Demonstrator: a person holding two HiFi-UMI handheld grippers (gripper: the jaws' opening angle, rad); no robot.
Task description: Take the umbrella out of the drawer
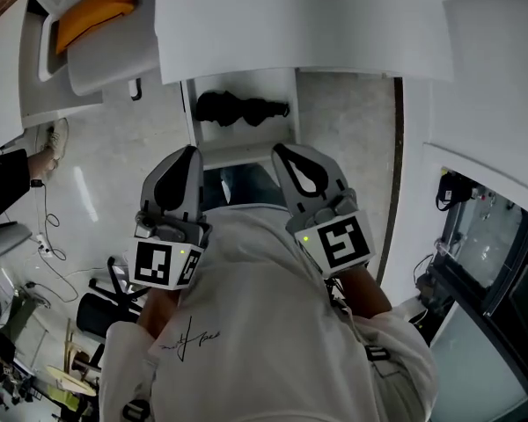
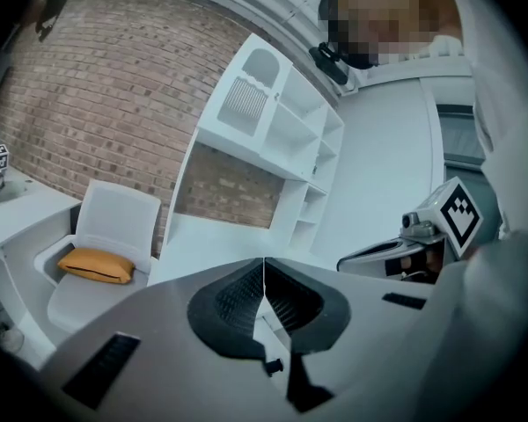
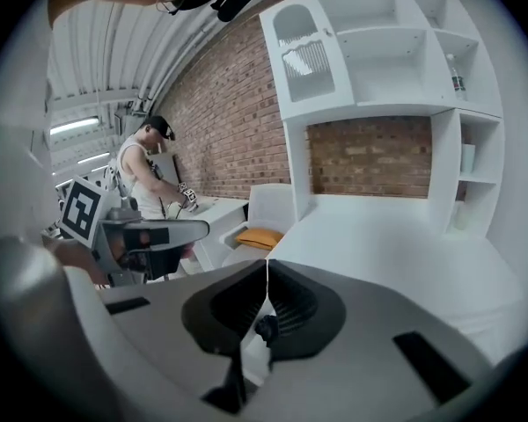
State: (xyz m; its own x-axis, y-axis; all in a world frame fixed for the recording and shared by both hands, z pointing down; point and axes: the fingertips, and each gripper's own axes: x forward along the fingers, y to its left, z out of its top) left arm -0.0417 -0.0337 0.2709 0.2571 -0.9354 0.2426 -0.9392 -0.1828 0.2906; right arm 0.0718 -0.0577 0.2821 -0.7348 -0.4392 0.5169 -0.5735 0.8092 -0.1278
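Approach step | my left gripper (image 1: 191, 155) and right gripper (image 1: 282, 152) are both closed tight, holding nothing | umbrella (image 1: 242, 108) lies in the open drawer (image 1: 243, 154), ahead of and below both tips | next, I judge: open one gripper and reach down onto the umbrella.

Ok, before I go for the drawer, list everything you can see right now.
umbrella: one, black, folded, lying in the open drawer
drawer: one, white, pulled out below the desk edge
desk: one, white, ahead of both claws
chair: one, white, beside the desk
cushion: one, orange, on the chair seat
shelf unit: one, white, against the brick wall
second person: one, background, at a far desk
left claw: one, grey, shut, empty
right claw: one, grey, shut, empty
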